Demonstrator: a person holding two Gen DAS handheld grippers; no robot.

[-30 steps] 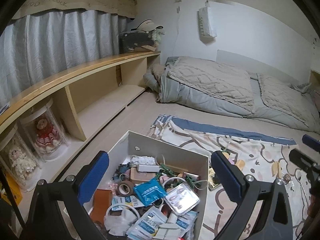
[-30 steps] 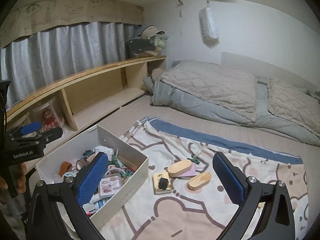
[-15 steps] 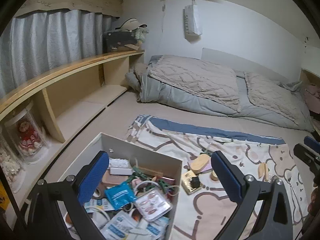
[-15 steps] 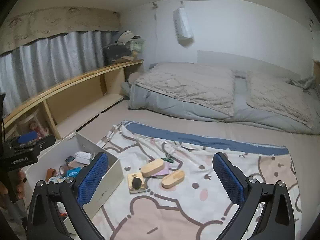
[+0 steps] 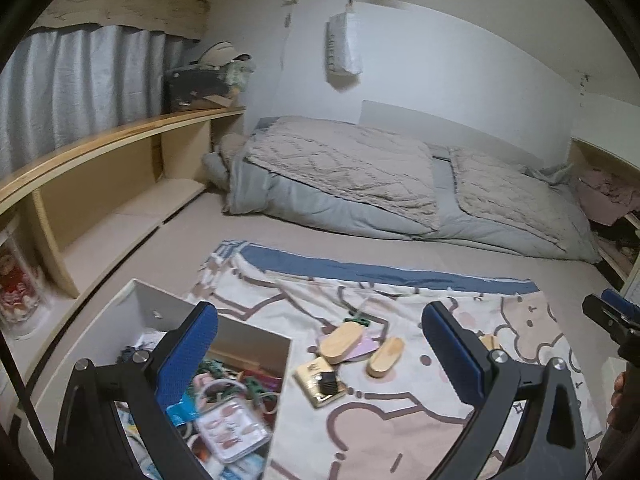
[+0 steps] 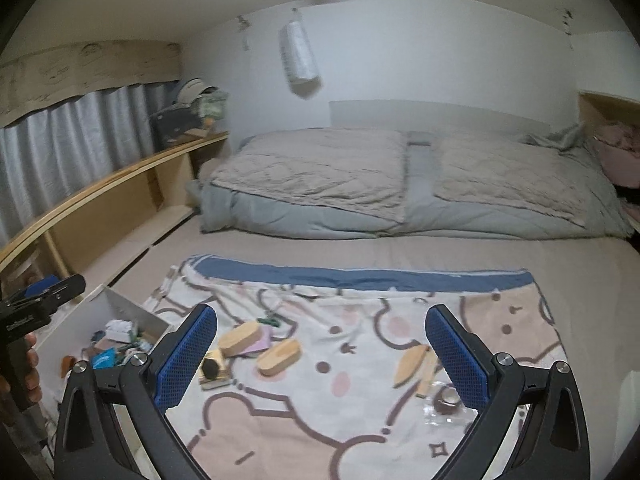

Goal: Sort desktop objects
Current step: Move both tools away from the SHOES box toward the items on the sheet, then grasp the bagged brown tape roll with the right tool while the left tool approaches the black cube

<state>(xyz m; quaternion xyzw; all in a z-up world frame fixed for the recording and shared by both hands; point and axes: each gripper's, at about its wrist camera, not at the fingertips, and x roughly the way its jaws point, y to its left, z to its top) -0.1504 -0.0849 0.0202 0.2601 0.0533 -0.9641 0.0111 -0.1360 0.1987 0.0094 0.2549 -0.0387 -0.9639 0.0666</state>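
Note:
A white box [image 5: 224, 322] full of small items stands at the left on a patterned blanket [image 5: 400, 416]. Two oval wooden pieces [image 5: 340, 338] [image 5: 386, 357] and a gold card with a black block [image 5: 322, 382] lie on the blanket right of the box. In the right wrist view the same pieces [image 6: 242, 336] [image 6: 279, 356] lie left of centre, and a wooden piece [image 6: 410, 364] and a small round object [image 6: 444, 400] lie at the right. My left gripper [image 5: 320, 360] is open and empty above the box's right edge. My right gripper [image 6: 320, 356] is open and empty above the blanket.
A folded grey and beige quilt [image 5: 360, 184] lies at the back. A wooden shelf [image 5: 100, 152] runs along the left wall under a curtain. The white box shows at the left in the right wrist view [image 6: 132, 316].
Both grippers have swung to the right. The box has slid to the left in both views and the wooden pieces on the blanket have come into the left wrist view.

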